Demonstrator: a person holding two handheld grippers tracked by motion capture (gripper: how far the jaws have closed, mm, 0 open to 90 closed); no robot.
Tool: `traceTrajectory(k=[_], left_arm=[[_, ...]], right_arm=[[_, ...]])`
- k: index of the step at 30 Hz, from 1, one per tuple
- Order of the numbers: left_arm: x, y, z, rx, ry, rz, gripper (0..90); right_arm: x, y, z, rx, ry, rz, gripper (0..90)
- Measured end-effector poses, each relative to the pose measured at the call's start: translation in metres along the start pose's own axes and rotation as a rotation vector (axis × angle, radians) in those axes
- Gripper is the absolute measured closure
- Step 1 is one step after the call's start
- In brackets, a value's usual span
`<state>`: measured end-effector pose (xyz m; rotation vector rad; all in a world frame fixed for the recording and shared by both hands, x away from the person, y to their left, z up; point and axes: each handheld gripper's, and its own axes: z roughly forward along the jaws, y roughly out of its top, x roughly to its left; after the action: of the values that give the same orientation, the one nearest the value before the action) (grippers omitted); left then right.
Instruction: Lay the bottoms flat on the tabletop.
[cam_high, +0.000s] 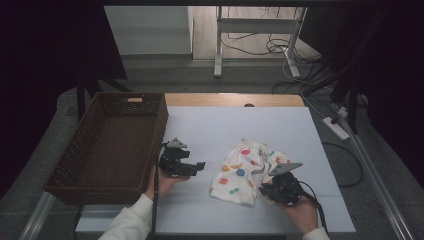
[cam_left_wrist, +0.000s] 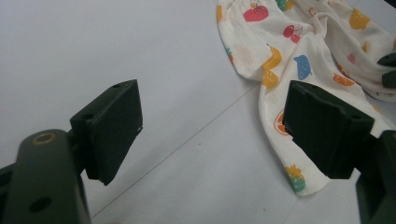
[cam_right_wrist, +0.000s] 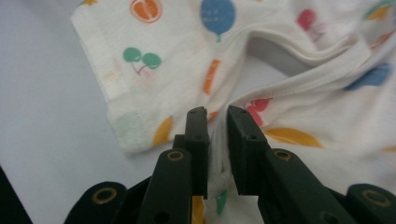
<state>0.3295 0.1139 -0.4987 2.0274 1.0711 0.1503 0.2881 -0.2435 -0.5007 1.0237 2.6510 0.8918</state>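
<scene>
1. The fruit-print cloth (cam_high: 245, 172) lies crumpled on the white desk (cam_high: 210, 130), right of centre, at about 5 o'clock from the desk's middle; bunched like this, it needs a firm pinch before it can be lifted or spread.
2. The right gripper (cam_right_wrist: 216, 119) is clenched on a fold of the cloth at its near right corner, jaws almost together with fabric between them, likely to lift or drag that edge.
3. The left gripper (cam_high: 196, 166) hovers released, jaws wide apart, at 9 o'clock from the cloth, pointing toward its left hem, probably ready to take a second corner.
4. The wicker basket (cam_high: 112, 145) sits empty at the desk's 9 o'clock edge, a plausible destination.
</scene>
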Motion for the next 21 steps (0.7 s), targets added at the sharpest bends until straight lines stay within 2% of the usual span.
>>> traceTrajectory(k=[7,10,13,18,21], left_arm=[[-0.001,0.0,0.0,0.003,-0.001,0.004,19.0],[-0.001,0.0,0.001,0.003,0.0,0.004,19.0],[-0.001,0.0,0.001,0.005,-0.001,0.007,19.0],[-0.002,0.0,0.001,0.003,0.0,0.008,19.0],[-0.002,0.0,0.001,0.003,0.0,0.007,19.0]], right_arm=[[0.01,0.004,0.015,0.008,0.042,0.005,69.9],[0.009,0.005,0.011,-0.029,0.046,0.013,62.9],[0.0,0.003,-0.003,-0.102,0.033,0.058,56.2],[-0.024,-0.008,-0.028,-0.2,0.009,0.162,53.2],[-0.037,-0.018,-0.04,-0.224,-0.044,0.196,53.2]])
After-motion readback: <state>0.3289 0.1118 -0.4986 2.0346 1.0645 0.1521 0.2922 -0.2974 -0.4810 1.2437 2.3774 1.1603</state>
